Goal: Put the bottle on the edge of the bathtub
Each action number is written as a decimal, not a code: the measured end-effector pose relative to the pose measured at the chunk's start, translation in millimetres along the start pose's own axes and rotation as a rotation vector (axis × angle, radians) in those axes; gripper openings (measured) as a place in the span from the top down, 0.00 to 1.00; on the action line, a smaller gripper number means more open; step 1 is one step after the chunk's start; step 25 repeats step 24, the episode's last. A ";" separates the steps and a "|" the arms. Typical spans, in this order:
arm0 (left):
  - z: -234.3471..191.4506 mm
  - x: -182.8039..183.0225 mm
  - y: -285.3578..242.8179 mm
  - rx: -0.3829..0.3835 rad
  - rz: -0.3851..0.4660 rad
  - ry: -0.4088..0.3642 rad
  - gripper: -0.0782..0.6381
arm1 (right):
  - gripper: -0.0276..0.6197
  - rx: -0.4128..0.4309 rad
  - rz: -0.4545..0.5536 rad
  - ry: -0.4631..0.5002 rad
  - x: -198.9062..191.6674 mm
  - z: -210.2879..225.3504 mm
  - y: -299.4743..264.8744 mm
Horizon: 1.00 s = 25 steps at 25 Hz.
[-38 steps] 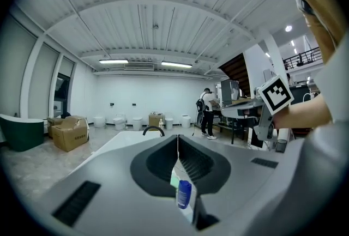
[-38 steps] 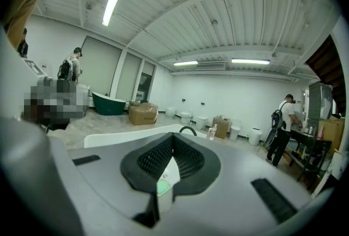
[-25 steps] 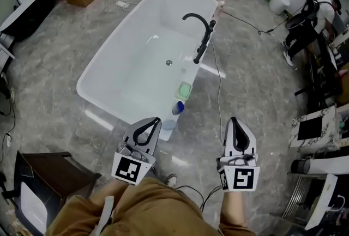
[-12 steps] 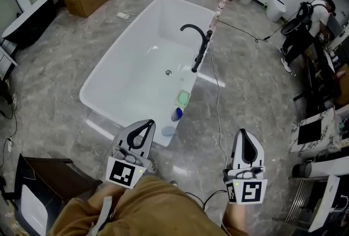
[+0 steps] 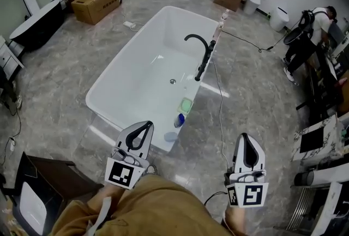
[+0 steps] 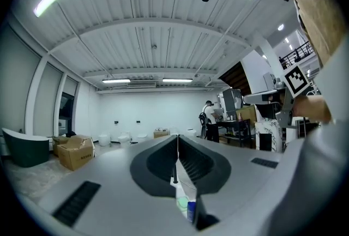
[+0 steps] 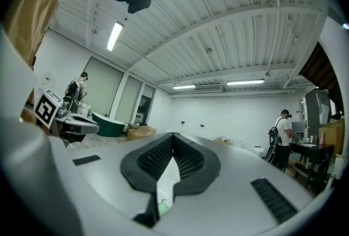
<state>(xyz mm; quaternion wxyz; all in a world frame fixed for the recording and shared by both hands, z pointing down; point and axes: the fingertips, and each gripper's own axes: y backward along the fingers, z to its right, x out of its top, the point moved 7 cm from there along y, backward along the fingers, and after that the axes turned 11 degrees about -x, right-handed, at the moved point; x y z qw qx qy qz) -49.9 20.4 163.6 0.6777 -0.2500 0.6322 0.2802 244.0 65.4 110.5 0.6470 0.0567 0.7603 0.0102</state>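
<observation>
Pulled back to lower frame, away from bathtub (image 5: 109, 88): left gripper (image 5: 145, 124), right gripper (image 5: 246, 137), jaws together, empty. Blue bottle (image 5: 179, 120) at centre, on tub's rim.

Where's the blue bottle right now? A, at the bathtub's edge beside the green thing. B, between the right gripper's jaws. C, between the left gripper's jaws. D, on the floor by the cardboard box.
A: the blue bottle sits at the bathtub edge next to the green thing; left gripper and right gripper are shut, empty.
</observation>
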 end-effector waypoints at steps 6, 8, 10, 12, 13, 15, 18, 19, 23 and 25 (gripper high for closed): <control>3.3 4.3 -0.4 0.012 0.005 -0.007 0.88 | 0.95 0.012 0.016 -0.006 3.6 3.7 2.0; 3.7 3.0 1.0 0.015 0.007 -0.003 0.88 | 0.95 0.016 0.018 -0.004 3.7 2.4 2.7; 4.7 1.8 1.8 0.016 0.008 -0.001 0.88 | 0.95 0.019 0.016 -0.005 3.2 2.6 2.5; 6.1 0.4 1.9 0.019 0.001 0.003 0.88 | 0.95 0.021 0.009 -0.009 1.7 4.1 1.8; 6.3 -0.1 2.0 0.022 -0.001 0.006 0.88 | 0.95 0.024 0.007 -0.010 1.1 4.4 1.2; 4.9 -0.7 2.8 0.029 -0.002 0.010 0.88 | 0.95 0.031 0.004 -0.012 0.1 3.0 -0.8; 2.1 -2.0 6.4 0.041 -0.007 0.015 0.88 | 0.95 0.045 -0.001 -0.014 -1.3 -1.9 -4.8; 0.9 -2.7 7.7 0.045 -0.010 0.017 0.88 | 0.95 0.049 -0.001 -0.015 -1.6 -3.6 -6.4; -6.3 -6.4 11.9 0.060 -0.016 0.018 0.88 | 0.95 0.067 0.008 -0.013 -1.4 -13.1 -14.5; -8.3 -7.5 12.8 0.063 -0.017 0.017 0.88 | 0.95 0.072 0.011 -0.011 -1.1 -15.7 -16.7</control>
